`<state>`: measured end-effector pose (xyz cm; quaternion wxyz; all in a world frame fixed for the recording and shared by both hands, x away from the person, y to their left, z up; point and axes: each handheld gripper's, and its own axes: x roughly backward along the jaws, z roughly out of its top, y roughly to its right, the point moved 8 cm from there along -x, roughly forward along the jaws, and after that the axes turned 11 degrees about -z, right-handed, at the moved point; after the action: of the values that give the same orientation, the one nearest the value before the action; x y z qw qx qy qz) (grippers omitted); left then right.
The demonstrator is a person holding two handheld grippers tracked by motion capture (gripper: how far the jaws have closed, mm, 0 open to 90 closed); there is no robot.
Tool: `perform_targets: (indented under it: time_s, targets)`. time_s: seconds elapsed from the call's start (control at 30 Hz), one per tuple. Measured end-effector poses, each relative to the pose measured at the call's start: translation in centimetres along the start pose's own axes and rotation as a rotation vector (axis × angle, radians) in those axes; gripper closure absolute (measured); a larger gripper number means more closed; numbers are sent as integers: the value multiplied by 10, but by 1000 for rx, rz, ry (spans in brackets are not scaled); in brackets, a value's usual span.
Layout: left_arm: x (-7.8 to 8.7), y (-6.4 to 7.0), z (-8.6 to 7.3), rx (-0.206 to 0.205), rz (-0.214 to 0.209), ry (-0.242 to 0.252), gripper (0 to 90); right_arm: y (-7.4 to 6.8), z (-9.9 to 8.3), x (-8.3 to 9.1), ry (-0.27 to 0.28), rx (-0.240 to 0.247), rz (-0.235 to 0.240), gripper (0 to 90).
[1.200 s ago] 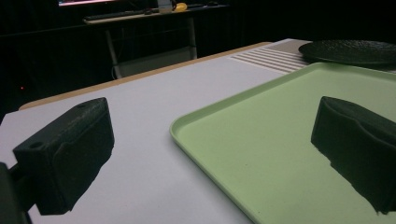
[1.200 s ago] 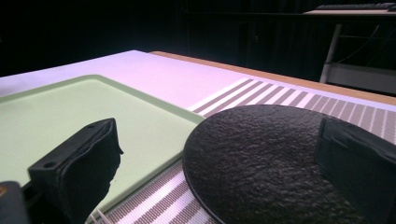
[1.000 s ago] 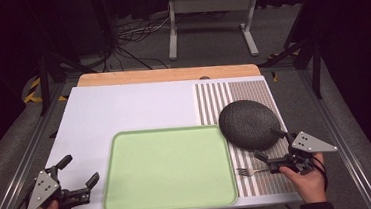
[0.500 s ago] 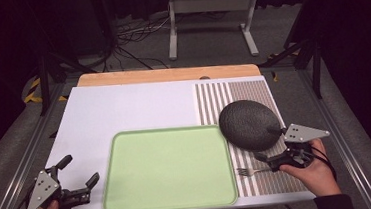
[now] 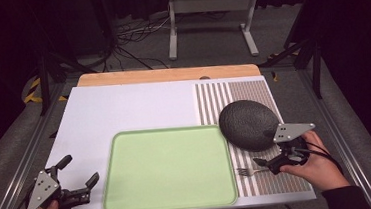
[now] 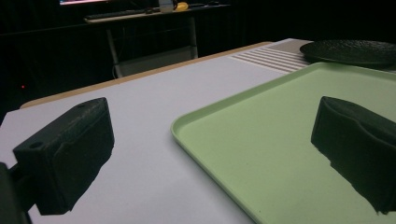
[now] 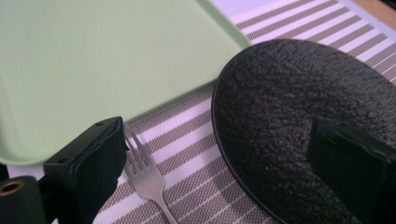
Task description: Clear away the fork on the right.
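A green tray [image 5: 168, 168] is laid at the near middle of the white table [image 5: 123, 109]. To its right a striped placemat [image 5: 252, 91] is spread, and a black textured plate [image 5: 249, 124] is set on it, its left rim just beside the tray's far right corner. A metal fork [image 5: 251, 170] is laid on the placemat just in front of the plate, tines pointed toward the tray.

The right gripper [image 5: 273, 162] is held low over the placemat at the fork's handle end, close beside the plate's near rim. In the right gripper view the jaws are seen spread wide: one is placed just left of the fork [image 7: 145, 179], the other over the plate [image 7: 299, 126]. Nothing is gripped between them; whether the left jaw touches the fork cannot be told.

The left gripper [image 5: 81, 179] is held at the table's near left corner, just beside the tray's left edge. Its jaws are seen well apart in the left gripper view, with the tray [image 6: 280, 135] rim between them and nothing held.
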<state>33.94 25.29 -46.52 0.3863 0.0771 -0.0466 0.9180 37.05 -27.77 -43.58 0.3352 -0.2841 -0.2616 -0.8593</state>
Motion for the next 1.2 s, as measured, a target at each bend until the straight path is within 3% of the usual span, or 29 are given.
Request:
perform_targets:
  time_s: [0.3, 0.57, 0.97, 1.2]
  targets:
    - [0, 0, 0, -1, -1, -1, 0, -4, -9, -6, -152, 103, 47, 81]
    - [0, 0, 0, -1, -1, -2, 0, -10, -13, -12, -231, 182, 92, 112]
    - [0, 0, 0, -2, -1, -1, 0, -14, -23, -20, -323, 262, 168, 150]
    - [0, 0, 0, -2, -2, -2, 0, -18, -33, -22, -404, 276, 204, 180]
